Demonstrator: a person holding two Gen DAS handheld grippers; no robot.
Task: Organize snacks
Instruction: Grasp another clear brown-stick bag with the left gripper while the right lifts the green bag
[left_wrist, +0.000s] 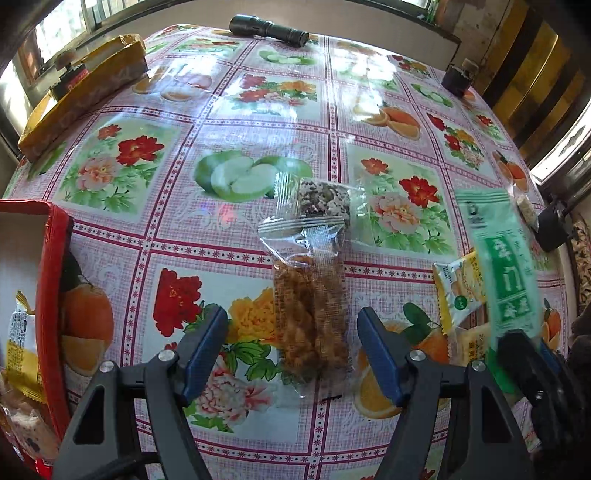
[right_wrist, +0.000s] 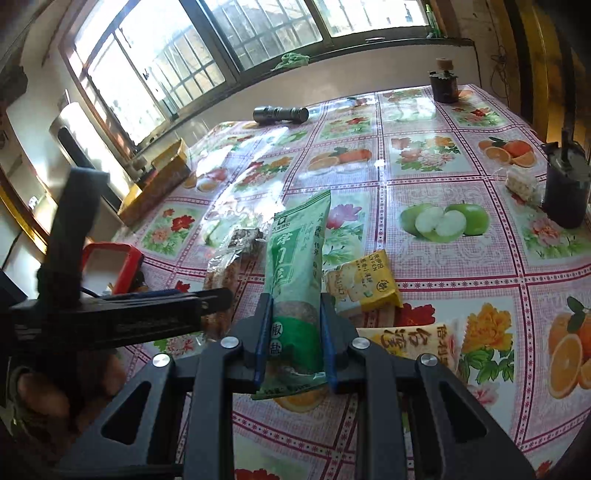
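1. Red-walled rectangular box (left_wrist: 55, 258), near left of the table: already holds at least one yellow-and-white wrapped snack (left_wrist: 22, 332) and a pale bar below it; sorting is judged partly done.
2. Long green foil snack packet (right_wrist: 295, 280): clamped between the blue pads of the right gripper (right_wrist: 295, 332), lower end between the jaws, upper end standing up and away from the camera. Judged lifted and not yet boxed.
3. Clear-wrapped brown crispy snack bar (left_wrist: 310, 314): lies flat on the floral plastic tablecloth (left_wrist: 258, 122), directly ahead of the left gripper (left_wrist: 291, 343), whose jaws stand wide with nothing touching the pads. Judged the next pick.
4. Clear-wrapped seeded dark-and-white bar (left_wrist: 325, 199): lies just beyond item 3, its wrapper overlapping.
5. Yellow biscuit packet (right_wrist: 365, 280) and a yellow-and-white packet with red characters (right_wrist: 406, 343): right of the green packet, unsorted.
6. Small pale wrapped bar (right_wrist: 521, 184), far right beside a dark canister (right_wrist: 565, 188): unsorted.
7. Poses: left gripper tilts steeply down; right gripper angles more shallowly toward the table.
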